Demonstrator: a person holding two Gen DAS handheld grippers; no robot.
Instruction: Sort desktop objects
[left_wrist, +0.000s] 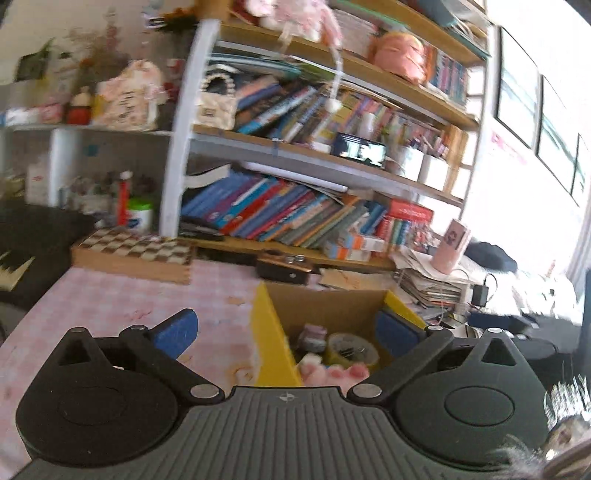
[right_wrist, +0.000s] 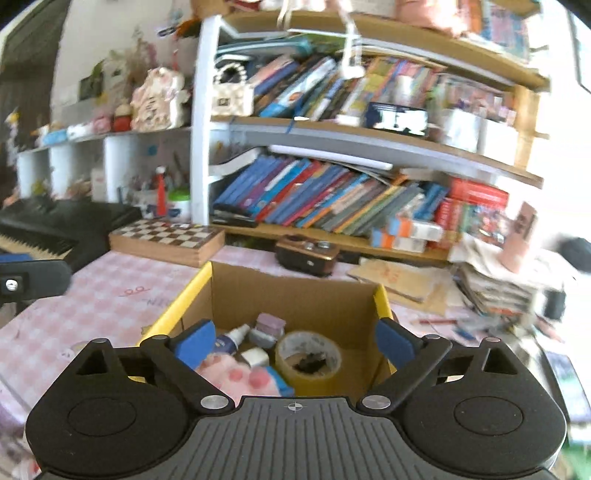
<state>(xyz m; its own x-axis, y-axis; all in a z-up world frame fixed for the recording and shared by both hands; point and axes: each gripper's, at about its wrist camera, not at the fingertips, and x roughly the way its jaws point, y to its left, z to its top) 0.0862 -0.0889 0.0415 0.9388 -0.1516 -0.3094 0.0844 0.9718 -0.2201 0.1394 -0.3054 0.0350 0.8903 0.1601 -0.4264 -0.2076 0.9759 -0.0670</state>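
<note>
Nearest the lens in the left wrist view, the left gripper (left_wrist: 286, 332) fills the lower frame, its blue-padded fingers (left_wrist: 177, 330) spread wide apart with nothing between them. Straddled by those fingers at lower centre sits the open brown cardboard box with yellow outer walls (left_wrist: 271, 332), resting on the pink-and-white checked tablecloth (left_wrist: 110, 306). Inside the box lie a roll of yellowish adhesive tape (left_wrist: 351, 349), a pink plush paw-shaped toy (left_wrist: 334, 373) at the bottom edge, and a small mauve-lidded container (left_wrist: 314, 332).

From the right wrist view, the right gripper (right_wrist: 293, 339) likewise stands with its blue pads (right_wrist: 194, 341) well apart and empty, hovering over the same box (right_wrist: 192, 291) at lower centre. Here the tape roll (right_wrist: 308, 356) lies flat in the middle of the box floor, the plush toy (right_wrist: 240, 378) sits lower left of it, and a small white dropper bottle with a blue label (right_wrist: 231, 339) leans beside the mauve container (right_wrist: 269, 325).

Behind the box, a wooden chessboard case (right_wrist: 168, 238) lies at middle left, a dark brown small case with metal clasps (right_wrist: 308, 254) at centre, and a wooden bookshelf crammed with leaning colourful books (right_wrist: 332, 199) spans the upper frame
</note>
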